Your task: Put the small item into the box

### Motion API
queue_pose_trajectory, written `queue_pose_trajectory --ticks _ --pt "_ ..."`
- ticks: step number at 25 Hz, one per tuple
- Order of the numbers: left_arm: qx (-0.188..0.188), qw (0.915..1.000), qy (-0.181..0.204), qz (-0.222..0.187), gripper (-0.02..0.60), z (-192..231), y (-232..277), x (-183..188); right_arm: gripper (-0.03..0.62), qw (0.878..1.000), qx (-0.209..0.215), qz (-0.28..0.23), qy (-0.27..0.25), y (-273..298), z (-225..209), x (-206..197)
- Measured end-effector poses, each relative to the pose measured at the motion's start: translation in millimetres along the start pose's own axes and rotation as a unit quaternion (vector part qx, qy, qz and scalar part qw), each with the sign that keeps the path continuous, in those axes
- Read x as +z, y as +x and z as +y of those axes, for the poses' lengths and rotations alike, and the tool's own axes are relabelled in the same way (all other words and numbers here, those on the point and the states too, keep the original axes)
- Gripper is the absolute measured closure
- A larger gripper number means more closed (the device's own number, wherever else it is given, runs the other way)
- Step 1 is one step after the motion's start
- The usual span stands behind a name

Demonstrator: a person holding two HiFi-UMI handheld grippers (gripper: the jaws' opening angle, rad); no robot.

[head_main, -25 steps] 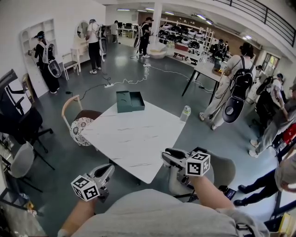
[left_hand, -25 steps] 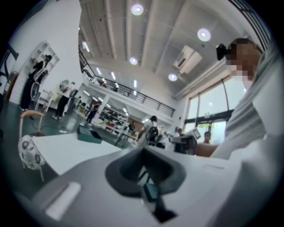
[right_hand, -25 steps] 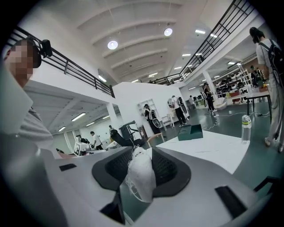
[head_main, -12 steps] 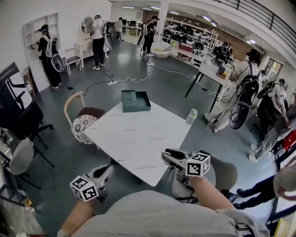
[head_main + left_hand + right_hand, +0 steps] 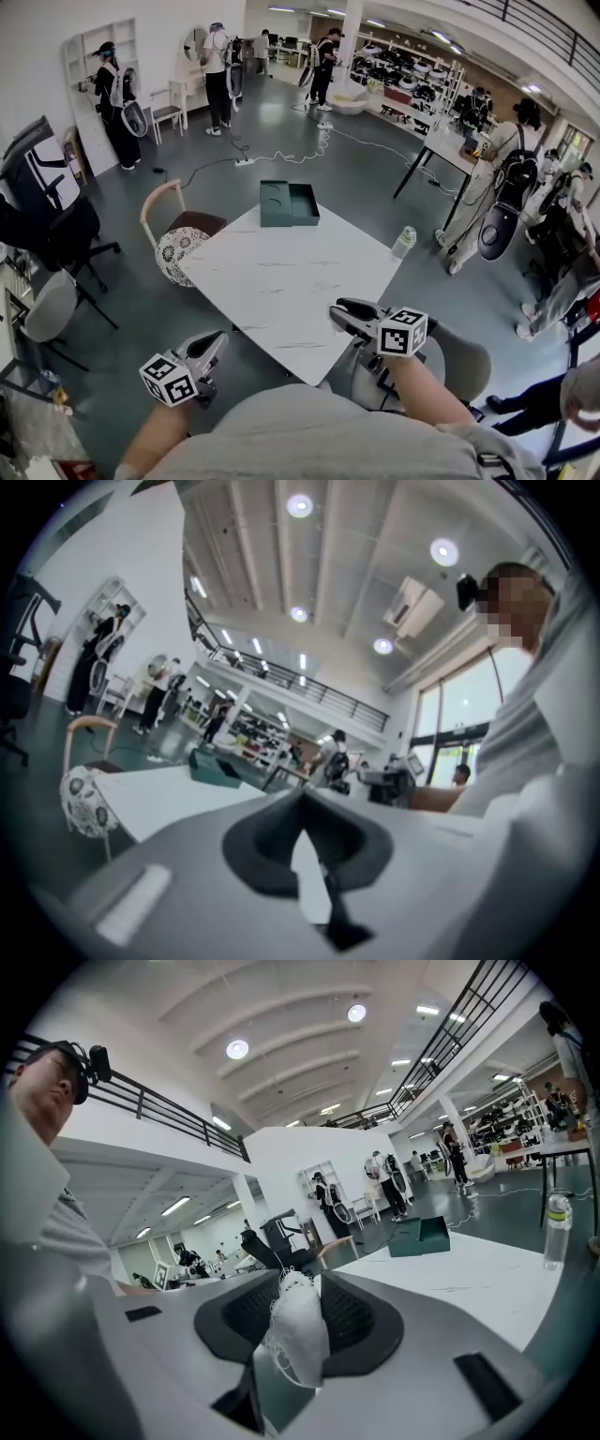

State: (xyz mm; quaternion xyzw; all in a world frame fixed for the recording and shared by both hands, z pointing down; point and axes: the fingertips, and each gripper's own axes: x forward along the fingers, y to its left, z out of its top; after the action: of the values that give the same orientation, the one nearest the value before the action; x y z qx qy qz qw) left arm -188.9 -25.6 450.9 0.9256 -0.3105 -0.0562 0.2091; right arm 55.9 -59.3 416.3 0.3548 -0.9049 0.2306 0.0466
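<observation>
A dark green box (image 5: 289, 203) lies open on the far corner of the white table (image 5: 281, 281); the box (image 5: 420, 1237) also shows in the right gripper view. My right gripper (image 5: 337, 312) hovers at the table's near edge. It is shut on a small white mesh pouch (image 5: 298, 1330), pinched between its dark pads (image 5: 352, 1312). My left gripper (image 5: 216, 341) hangs off the table's near left side, below its edge. Its jaws meet at the tips with nothing between them (image 5: 300, 799).
A clear bottle (image 5: 404, 242) stands on the table's right corner. A wooden chair with a patterned cushion (image 5: 173, 248) stands left of the table, a grey chair (image 5: 461, 361) at its near right. Office chairs (image 5: 47, 234) stand far left. Several people stand around the hall.
The head view has shifted: the table and box now sit lower and further right in the picture. Both grippers keep their places and their grip.
</observation>
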Motion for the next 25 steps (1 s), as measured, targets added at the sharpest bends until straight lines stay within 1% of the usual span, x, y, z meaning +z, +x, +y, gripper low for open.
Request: queue_pose_trajectory --ticks 4,7,9,12,16,21,25 --pt "0.018 0.9998 0.0 -0.005 0.578 6 26 3 0.462 1.0 0.019 -0.001 0.002 7 -30 10" --pt "0.03 0.9995 -0.003 -0.001 0.578 7 52 3 0.462 0.999 0.033 -0.003 0.006 8 -57 19" --pt "0.036 0.9993 -0.003 0.001 0.578 6 76 5 0.462 0.999 0.04 -0.004 0.006 5 -79 27" --pt "0.047 0.9989 -0.004 -0.008 0.577 5 115 13 0.462 0.999 0.054 0.0 0.007 4 -116 38" --pt "0.068 0.9975 -0.011 -0.013 0.577 13 163 19 0.462 0.997 0.077 0.001 0.008 11 -157 50" --pt "0.102 0.9948 0.006 0.002 0.578 32 213 28 0.462 0.994 0.107 -0.002 0.015 34 -201 61" --pt "0.112 0.9934 0.023 0.008 0.578 42 249 44 0.462 0.993 0.115 0.002 0.014 47 -229 71"
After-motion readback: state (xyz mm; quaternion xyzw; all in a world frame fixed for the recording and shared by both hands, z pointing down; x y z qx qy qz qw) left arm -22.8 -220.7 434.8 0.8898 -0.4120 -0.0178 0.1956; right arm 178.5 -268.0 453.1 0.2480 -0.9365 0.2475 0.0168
